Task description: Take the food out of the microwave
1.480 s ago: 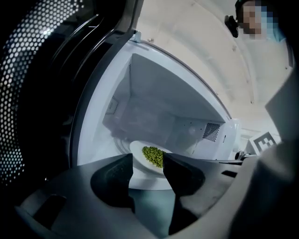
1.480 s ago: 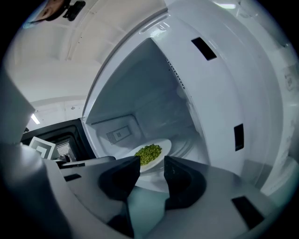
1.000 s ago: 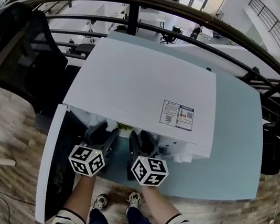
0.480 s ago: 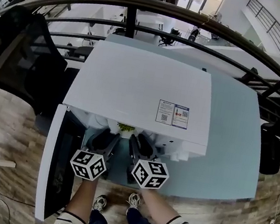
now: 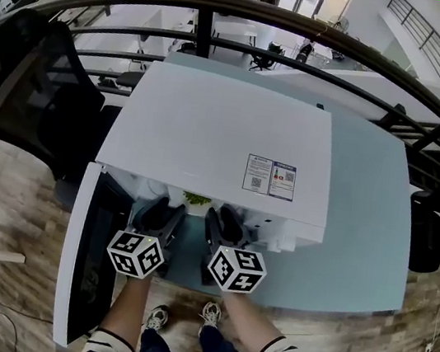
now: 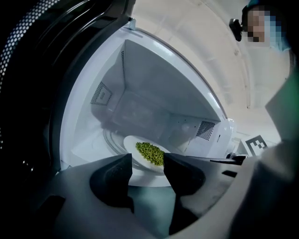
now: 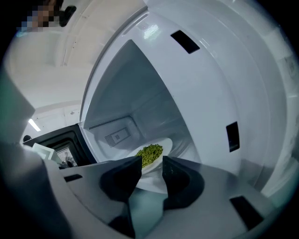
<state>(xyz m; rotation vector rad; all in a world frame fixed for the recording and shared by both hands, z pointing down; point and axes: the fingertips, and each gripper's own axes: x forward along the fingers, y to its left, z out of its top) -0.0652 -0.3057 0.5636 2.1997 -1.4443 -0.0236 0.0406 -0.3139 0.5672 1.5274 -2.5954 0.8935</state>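
Note:
The white microwave (image 5: 211, 128) stands open, its door (image 5: 76, 264) swung out to the left. Inside lies a white plate (image 7: 167, 143) with a heap of green peas (image 7: 149, 152), also visible as the plate (image 6: 132, 144) and peas (image 6: 149, 153) in the left gripper view. My left gripper (image 6: 147, 165) is open at the cavity mouth, the plate just beyond its tips. My right gripper (image 7: 152, 169) has just been closing, and the plate's near rim sits between its jaws, gripped. In the head view both the left gripper (image 5: 163, 207) and the right gripper (image 5: 222, 216) reach under the microwave's top edge.
The microwave sits on a pale blue table (image 5: 360, 236). A black office chair (image 5: 34, 90) stands at the left and a dark railing (image 5: 255, 14) curves behind. The cavity side walls are close to both grippers.
Both grippers stay at the microwave mouth; the left one drifted back slightly and returned. The plate of peas remains inside.

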